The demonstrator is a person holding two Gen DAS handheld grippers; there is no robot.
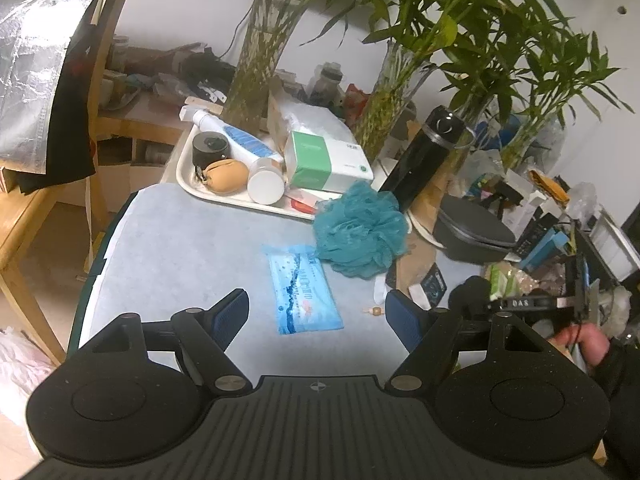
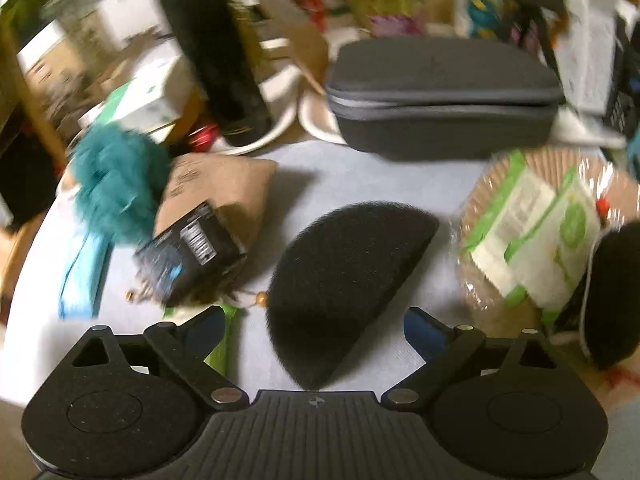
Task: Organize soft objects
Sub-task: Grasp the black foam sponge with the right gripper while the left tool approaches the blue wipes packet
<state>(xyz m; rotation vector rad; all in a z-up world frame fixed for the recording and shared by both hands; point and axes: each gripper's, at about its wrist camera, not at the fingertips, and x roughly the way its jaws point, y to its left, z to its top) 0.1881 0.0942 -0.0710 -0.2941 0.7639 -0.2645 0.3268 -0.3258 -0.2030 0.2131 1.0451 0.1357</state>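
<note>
The right gripper has its jaws spread wide around the near end of a black half-moon foam sponge, porous and matte, lying flat on the pale blue tabletop. Left of the sponge sits a frilly teal mesh bath pouf; beyond it, a rounded grey zip case. The left gripper is spread, empty.

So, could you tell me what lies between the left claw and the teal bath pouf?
In the left wrist view, a blue wet-wipe packet lies flat on the table between the open left claw and the teal bath pouf.
</note>
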